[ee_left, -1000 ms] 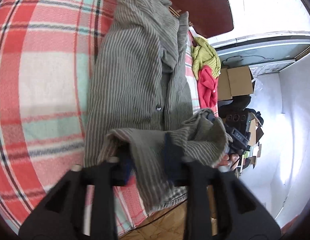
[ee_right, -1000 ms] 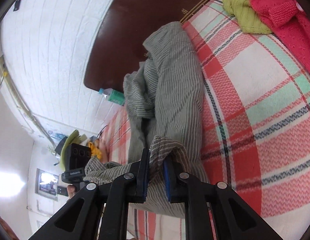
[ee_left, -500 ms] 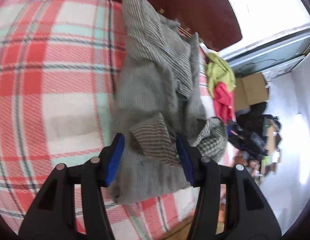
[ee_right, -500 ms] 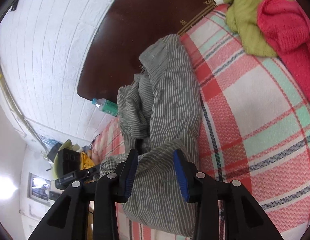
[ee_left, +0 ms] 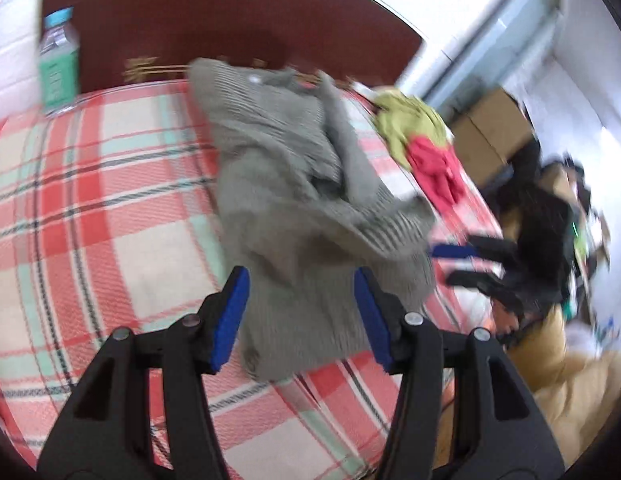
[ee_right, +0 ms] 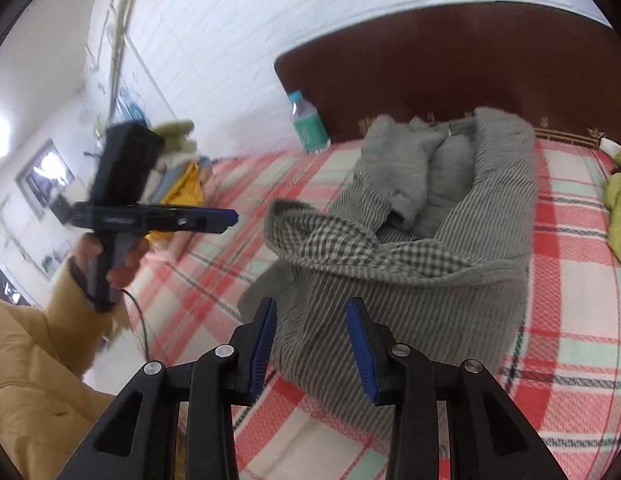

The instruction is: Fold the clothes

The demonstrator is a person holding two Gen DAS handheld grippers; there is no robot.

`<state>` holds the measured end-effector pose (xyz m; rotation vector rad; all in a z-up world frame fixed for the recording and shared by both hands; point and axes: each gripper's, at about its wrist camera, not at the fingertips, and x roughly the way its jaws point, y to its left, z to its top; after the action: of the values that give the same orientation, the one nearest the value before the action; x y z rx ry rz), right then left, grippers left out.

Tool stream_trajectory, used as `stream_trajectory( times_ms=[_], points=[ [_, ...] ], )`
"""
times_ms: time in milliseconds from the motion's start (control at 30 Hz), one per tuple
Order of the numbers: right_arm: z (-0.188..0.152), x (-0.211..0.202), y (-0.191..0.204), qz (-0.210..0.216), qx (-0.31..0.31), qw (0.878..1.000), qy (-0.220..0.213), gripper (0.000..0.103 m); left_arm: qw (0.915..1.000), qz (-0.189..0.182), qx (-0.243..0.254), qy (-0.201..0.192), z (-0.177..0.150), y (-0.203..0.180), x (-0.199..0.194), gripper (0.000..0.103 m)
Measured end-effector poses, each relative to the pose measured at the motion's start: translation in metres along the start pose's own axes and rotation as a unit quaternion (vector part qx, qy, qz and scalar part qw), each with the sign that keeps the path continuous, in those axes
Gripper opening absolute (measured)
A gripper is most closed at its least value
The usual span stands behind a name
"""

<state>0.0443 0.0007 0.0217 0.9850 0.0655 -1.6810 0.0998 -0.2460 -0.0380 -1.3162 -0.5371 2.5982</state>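
Observation:
A grey striped shirt (ee_left: pixel 302 200) lies bunched and folded over on the plaid bedspread (ee_left: pixel 90 216), its checked lining showing at the turned-up hem (ee_right: pixel 350 244). My left gripper (ee_left: pixel 302 312) is open just above the shirt's near end, holding nothing. My right gripper (ee_right: pixel 310 340) is open too, hovering over the shirt (ee_right: pixel 450 260) near its hem. In the right wrist view the left gripper (ee_right: pixel 230 216) appears blurred at the left, held by a hand in a tan sleeve. The right gripper (ee_left: pixel 450 264) appears blurred at the right in the left wrist view.
A dark red headboard (ee_left: pixel 230 20) backs the bed. A water bottle (ee_left: pixel 56 64) with a green label stands by it. Yellow-green (ee_left: pixel 406 128) and red (ee_left: pixel 438 176) garments lie at the bed's right edge. Cardboard boxes (ee_left: pixel 490 136) stand beyond on the floor.
Both grippers opened and let go of the shirt's hem, then drew back toward the bed's near edge. The shirt now lies folded over on itself.

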Motion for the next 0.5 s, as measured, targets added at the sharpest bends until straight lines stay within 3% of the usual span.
stream_trajectory(
  times_ms=[100, 267, 500],
  points=[
    [0.002, 0.022, 0.01, -0.015, -0.031, 0.999, 0.026, 0.037, 0.9981, 0.001, 0.058, 0.02, -0.004, -0.022, 0.02, 0.057],
    [0.019, 0.044, -0.015, -0.058, -0.009, 0.998, 0.038, 0.037, 0.9947, -0.008, 0.098, 0.027, 0.007, -0.037, 0.048, 0.057],
    [0.04, 0.073, -0.052, -0.105, 0.037, 0.992, 0.054, 0.037, 0.9956, 0.05, 0.071, 0.036, 0.044, -0.018, 0.093, 0.057]
  ],
)
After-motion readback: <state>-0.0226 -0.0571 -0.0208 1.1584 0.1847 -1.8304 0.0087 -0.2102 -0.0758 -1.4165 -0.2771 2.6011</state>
